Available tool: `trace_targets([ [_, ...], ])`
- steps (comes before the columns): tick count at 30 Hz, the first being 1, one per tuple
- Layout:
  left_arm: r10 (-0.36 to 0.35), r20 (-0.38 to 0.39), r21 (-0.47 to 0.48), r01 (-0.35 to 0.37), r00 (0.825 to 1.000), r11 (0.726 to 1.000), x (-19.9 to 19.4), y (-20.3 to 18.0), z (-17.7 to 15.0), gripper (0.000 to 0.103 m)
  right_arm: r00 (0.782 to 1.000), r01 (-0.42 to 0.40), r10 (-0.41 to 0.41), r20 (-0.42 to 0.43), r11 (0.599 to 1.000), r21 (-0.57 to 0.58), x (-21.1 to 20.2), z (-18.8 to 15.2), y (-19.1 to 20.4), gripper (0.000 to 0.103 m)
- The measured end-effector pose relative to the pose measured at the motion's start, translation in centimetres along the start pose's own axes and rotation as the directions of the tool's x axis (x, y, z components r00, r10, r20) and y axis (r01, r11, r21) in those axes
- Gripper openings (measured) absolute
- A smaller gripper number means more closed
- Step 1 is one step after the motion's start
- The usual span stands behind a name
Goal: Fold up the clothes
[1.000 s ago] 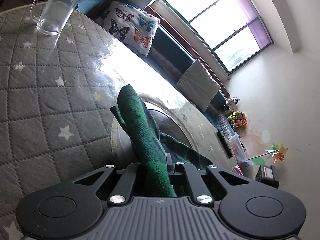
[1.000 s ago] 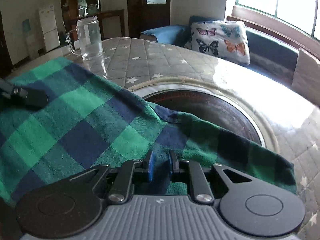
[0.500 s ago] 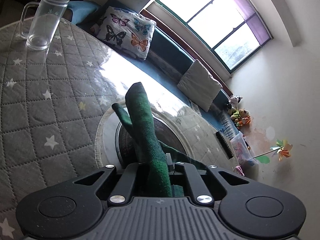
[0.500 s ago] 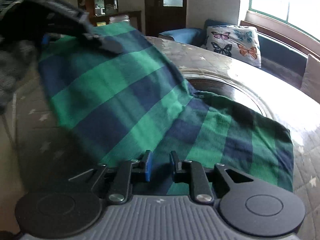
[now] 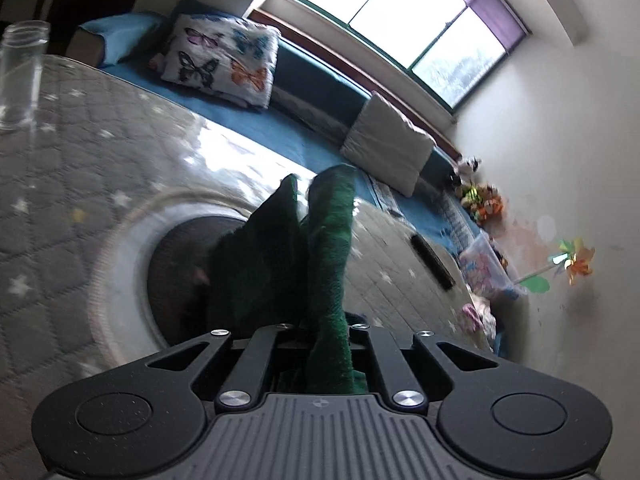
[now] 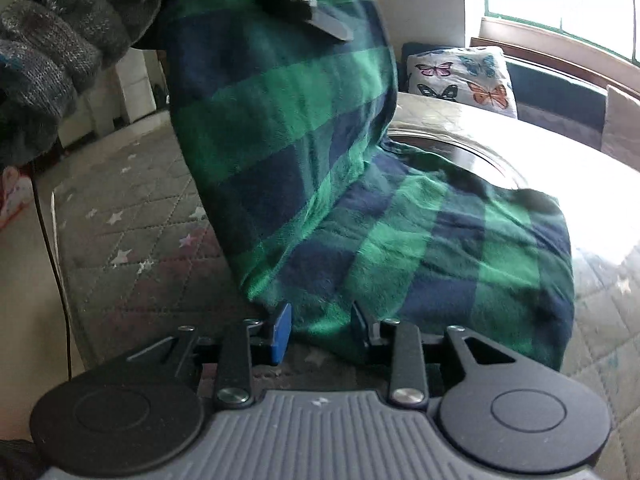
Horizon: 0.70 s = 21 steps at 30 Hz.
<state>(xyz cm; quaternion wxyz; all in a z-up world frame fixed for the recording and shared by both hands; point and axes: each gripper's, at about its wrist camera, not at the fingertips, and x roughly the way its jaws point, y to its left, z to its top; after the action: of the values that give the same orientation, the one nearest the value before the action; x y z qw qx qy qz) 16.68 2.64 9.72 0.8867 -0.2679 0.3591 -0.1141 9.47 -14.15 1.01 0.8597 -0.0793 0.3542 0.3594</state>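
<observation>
I am gripping a fold of the green-and-blue plaid cloth (image 6: pixel 320 184) in my left gripper (image 5: pixel 320 332), jaws pressed together on it, lifting that edge above the quilted tabletop (image 6: pixel 140 216). My right gripper (image 6: pixel 320 324) is opening, jaws spreading, the cloth's near edge lying loose between them. The rest is draping over the tabletop's round recess (image 5: pixel 180 248).

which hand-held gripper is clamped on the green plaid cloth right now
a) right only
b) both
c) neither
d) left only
d) The left hand-held gripper is shut on a bunched edge of the green plaid cloth and holds it up off the table, while the right hand-held gripper is opening, its pads apart with the cloth's lower edge loose between them.
</observation>
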Motion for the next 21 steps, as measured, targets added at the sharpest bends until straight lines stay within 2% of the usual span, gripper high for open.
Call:
trace_targets([
  [4, 0.028, -0.024, 0.031, -0.027, 0.999, 0.999, 2.9, -2.6, -1.2, 0.007, 0.999, -0.024, 0.023, 0.026, 0.998, 0.051, -1.1, -0.4, -1.5, 0.034],
  [9, 0.027, -0.074, -0.019, -0.028, 0.997, 0.999, 6.6, -3.5, -2.8, 0.009, 0.997, -0.066, 0.06, 0.051, 0.989, 0.131, -2.2, -1.3, -3.4, 0.037],
  [15, 0.016, -0.112, -0.049, -0.022, 0.994, 0.999, 9.4, -3.6, -4.5, 0.022, 0.995, -0.089, 0.079, 0.064, 0.98, 0.176, -3.8, -2.3, -5.1, 0.04],
  [16, 0.01, -0.114, -0.058, -0.016, 0.993, 0.998, 9.6, -3.5, -4.7, 0.028, 0.994, -0.095, 0.084, 0.065, 0.977, 0.189, -3.9, -2.4, -5.5, 0.041],
  [21, -0.059, -0.121, -0.068, 0.051, 0.991, 0.996, 10.3, -3.5, -5.2, 0.046, 0.993, -0.106, 0.092, 0.067, 0.965, 0.239, -4.5, -2.9, -6.8, 0.042],
])
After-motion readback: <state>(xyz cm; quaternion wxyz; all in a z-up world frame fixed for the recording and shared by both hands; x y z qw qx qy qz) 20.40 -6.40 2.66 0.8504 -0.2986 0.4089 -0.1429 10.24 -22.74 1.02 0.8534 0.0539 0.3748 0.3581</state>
